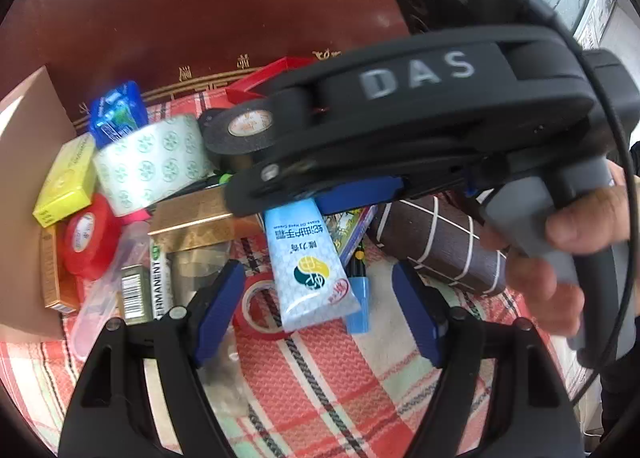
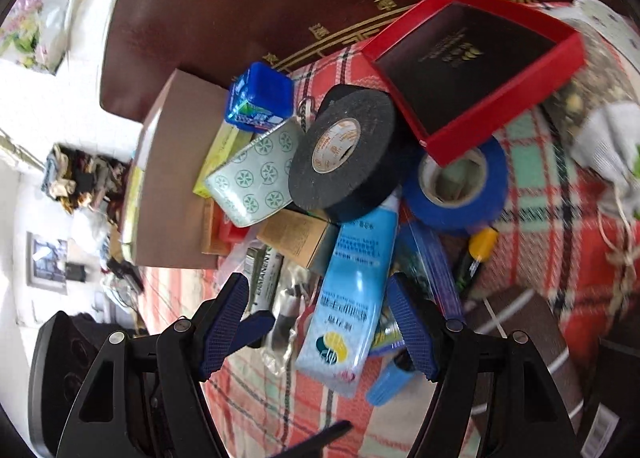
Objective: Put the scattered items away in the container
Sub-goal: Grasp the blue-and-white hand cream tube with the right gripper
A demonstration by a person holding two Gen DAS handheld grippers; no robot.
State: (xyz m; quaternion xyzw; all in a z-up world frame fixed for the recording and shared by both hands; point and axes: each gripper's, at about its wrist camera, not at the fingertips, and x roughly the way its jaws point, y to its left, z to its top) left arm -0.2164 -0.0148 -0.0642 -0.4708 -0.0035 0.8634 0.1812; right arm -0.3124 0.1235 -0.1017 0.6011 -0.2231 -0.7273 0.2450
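A pile of items lies on a plaid cloth. A light blue hand-cream tube (image 1: 310, 266) (image 2: 352, 298) lies in front of both grippers. A black tape roll (image 2: 344, 150) (image 1: 244, 134) leans on a red open box (image 2: 476, 66) (image 1: 268, 78). A green-patterned tape roll (image 1: 154, 164) (image 2: 256, 178), a blue tape roll (image 2: 456, 186) and a red tape roll (image 1: 90, 236) lie around it. My left gripper (image 1: 320, 310) is open and empty. My right gripper (image 2: 320, 322) is open, its fingers either side of the tube; it crosses the left wrist view (image 1: 320, 194).
A brown cardboard box wall (image 1: 24, 198) (image 2: 172, 186) stands at the left. A dark brown striped box (image 1: 440, 246) lies at the right. A blue gum pack (image 2: 260, 98), a yellow box (image 1: 68, 182), a gold box (image 1: 192, 218), a marker (image 1: 158, 278) and a white cloth bag (image 2: 600, 138) lie about.
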